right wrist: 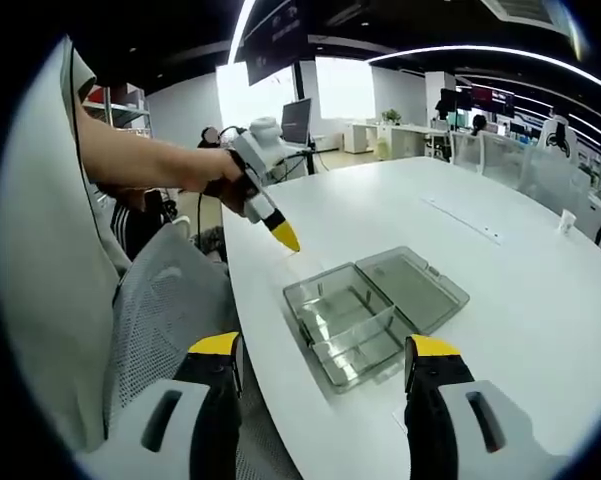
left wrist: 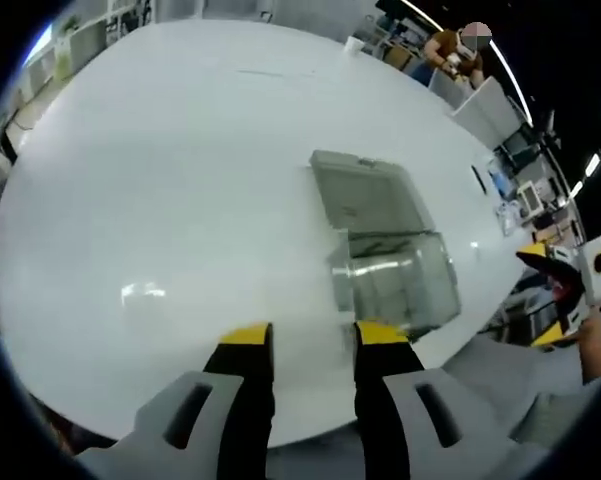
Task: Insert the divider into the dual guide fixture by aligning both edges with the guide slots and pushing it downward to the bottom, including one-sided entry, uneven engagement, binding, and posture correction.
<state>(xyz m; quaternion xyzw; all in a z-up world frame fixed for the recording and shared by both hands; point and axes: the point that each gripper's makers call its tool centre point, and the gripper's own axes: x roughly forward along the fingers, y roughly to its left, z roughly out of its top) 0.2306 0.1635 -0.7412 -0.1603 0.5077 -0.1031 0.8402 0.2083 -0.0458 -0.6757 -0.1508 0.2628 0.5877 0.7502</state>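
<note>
Both your grippers are up off the work and carrying nothing. The left gripper [left wrist: 312, 335] has its yellow-tipped jaws apart with bare white table [left wrist: 160, 200] between them; it hangs over the near table edge, just short of the clear plastic box [left wrist: 390, 255]. In the right gripper view the same left gripper [right wrist: 280, 232] is held out by your hand [right wrist: 195, 170], tips pointing down at the table just beside the box's near corner, not touching it. The right gripper [right wrist: 325, 360] also has its jaws spread wide and empty, framing the box [right wrist: 375, 310] from further back, over the mesh chair [right wrist: 165, 300] and the table edge.

The box is the fixture, as far as I can judge: a transparent tray lying open, lid [right wrist: 412, 285] hinged flat beside the deeper half. It sits near your edge of the table, probably so both hands reach it without stretching. I can't pick out the divider. A clear panel may be standing in the deeper half, but it's too transparent to tell whether it's loose, partly in, or seated. Guide slots are also too faint to make out.

Judgement: insertion not started, or you're between grips. With both jaws spread you look set to approach from two sides, which suits keeping both edges level and avoiding binding.
</note>
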